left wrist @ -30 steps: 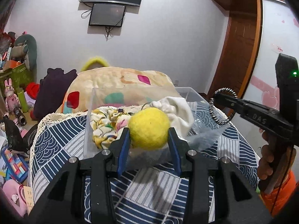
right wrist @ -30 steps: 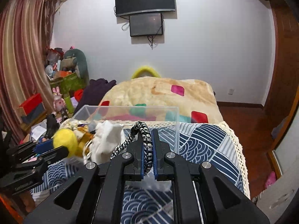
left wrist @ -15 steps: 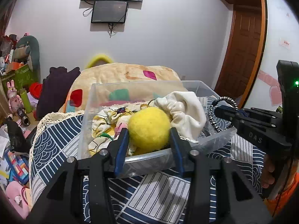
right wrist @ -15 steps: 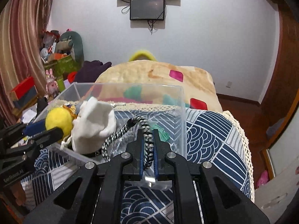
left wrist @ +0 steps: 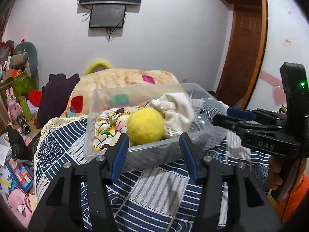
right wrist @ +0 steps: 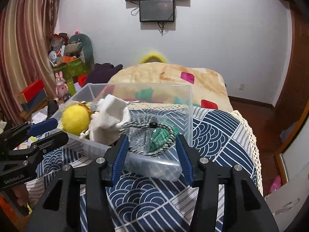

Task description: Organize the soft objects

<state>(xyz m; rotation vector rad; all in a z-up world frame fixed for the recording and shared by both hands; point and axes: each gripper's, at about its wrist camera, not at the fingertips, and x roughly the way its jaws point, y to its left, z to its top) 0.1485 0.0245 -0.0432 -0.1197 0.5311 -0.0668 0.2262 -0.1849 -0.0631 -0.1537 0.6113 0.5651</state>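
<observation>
A clear plastic bin [left wrist: 154, 152] [right wrist: 190, 104] stands on the blue patterned bedspread. In it lie a yellow felt ball [left wrist: 145, 128] [right wrist: 75, 119], a white drawstring pouch [left wrist: 176, 114] [right wrist: 110, 119], a floral cloth [left wrist: 105, 124], a black-and-white braided cord loop [right wrist: 166, 147], a grey fuzzy item [right wrist: 141, 135] and a green knit piece [right wrist: 159, 136]. My left gripper [left wrist: 154, 155] is open and empty just in front of the ball. My right gripper [right wrist: 151, 153] is open and empty just in front of the cord.
A beige blanket with coloured patches [right wrist: 170, 77] lies behind the bin. Toys, boxes and plush clutter [left wrist: 17, 100] fill the floor at the left. A wooden door [left wrist: 245, 58] is at the right. The bed's lace edge [right wrist: 249, 135] drops off at the right.
Both grippers opened. The yellow ball left the left gripper and the braided cord left the right gripper; both now lie in the bin. Both grippers drew back a little.
</observation>
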